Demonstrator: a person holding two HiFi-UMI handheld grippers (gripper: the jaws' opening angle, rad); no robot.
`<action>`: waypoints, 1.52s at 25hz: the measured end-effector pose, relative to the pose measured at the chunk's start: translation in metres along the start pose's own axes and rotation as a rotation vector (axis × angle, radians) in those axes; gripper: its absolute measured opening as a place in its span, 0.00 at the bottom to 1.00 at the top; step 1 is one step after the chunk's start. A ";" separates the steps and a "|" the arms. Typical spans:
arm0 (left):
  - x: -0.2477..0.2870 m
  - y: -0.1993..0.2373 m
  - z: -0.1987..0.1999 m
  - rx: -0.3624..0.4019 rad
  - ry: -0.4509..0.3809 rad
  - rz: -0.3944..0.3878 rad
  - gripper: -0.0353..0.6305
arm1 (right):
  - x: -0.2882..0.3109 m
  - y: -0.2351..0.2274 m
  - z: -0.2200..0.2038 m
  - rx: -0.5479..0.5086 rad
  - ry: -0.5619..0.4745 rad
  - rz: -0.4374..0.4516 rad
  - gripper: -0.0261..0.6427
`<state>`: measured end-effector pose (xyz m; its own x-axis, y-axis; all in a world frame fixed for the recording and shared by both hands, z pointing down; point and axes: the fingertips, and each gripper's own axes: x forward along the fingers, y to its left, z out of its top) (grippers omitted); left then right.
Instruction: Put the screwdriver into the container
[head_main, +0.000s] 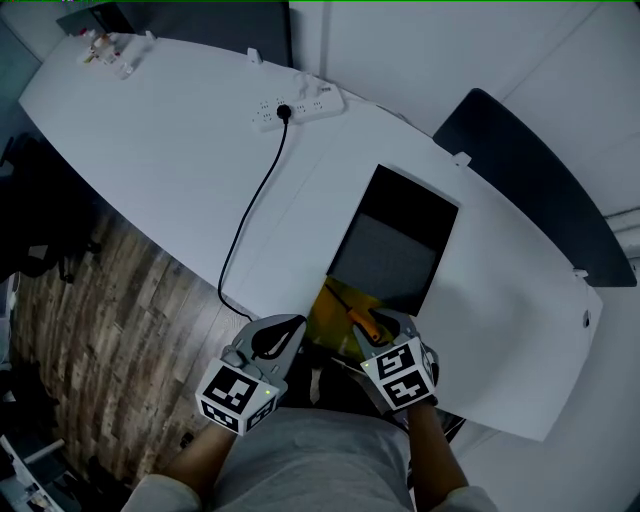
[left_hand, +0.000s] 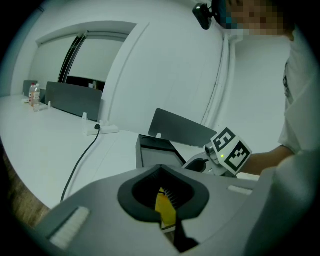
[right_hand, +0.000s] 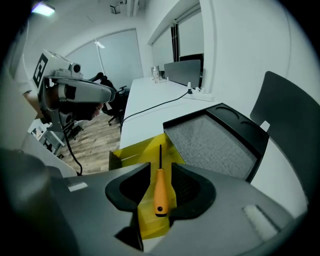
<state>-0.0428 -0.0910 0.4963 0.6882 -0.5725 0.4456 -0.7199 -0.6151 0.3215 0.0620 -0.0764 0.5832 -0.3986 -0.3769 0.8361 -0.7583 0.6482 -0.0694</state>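
Note:
An orange-handled screwdriver (head_main: 360, 322) (right_hand: 160, 187) lies on a yellow see-through container (head_main: 325, 312) (right_hand: 145, 150) at the white table's near edge. My right gripper (head_main: 385, 322) (right_hand: 161, 170) stands open around the handle, with a little room on each side. My left gripper (head_main: 298, 325) (left_hand: 162, 200) is at the container's left side. Its jaws are together on a thin yellow wall of the container (left_hand: 165, 210). In the right gripper view the left gripper (right_hand: 80, 92) shows at the upper left.
A black tray (head_main: 395, 250) (right_hand: 210, 142) with a grey mat lies just beyond the container. A power strip (head_main: 300, 105) sits further off, its black cable (head_main: 250, 210) running over the table's edge to the wooden floor. Dark panels (head_main: 530, 180) stand along the far side.

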 end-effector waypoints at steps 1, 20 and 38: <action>-0.001 -0.002 0.002 0.005 -0.004 0.000 0.05 | -0.004 -0.001 0.002 0.014 -0.014 0.001 0.26; -0.011 -0.038 0.055 0.084 -0.105 -0.025 0.05 | -0.093 -0.019 0.047 0.136 -0.324 -0.001 0.14; -0.026 -0.061 0.072 0.115 -0.154 -0.016 0.05 | -0.143 0.010 0.074 0.197 -0.564 0.128 0.06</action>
<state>-0.0102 -0.0783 0.4048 0.7115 -0.6328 0.3054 -0.6997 -0.6778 0.2259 0.0728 -0.0650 0.4225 -0.6637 -0.6312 0.4014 -0.7460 0.5974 -0.2942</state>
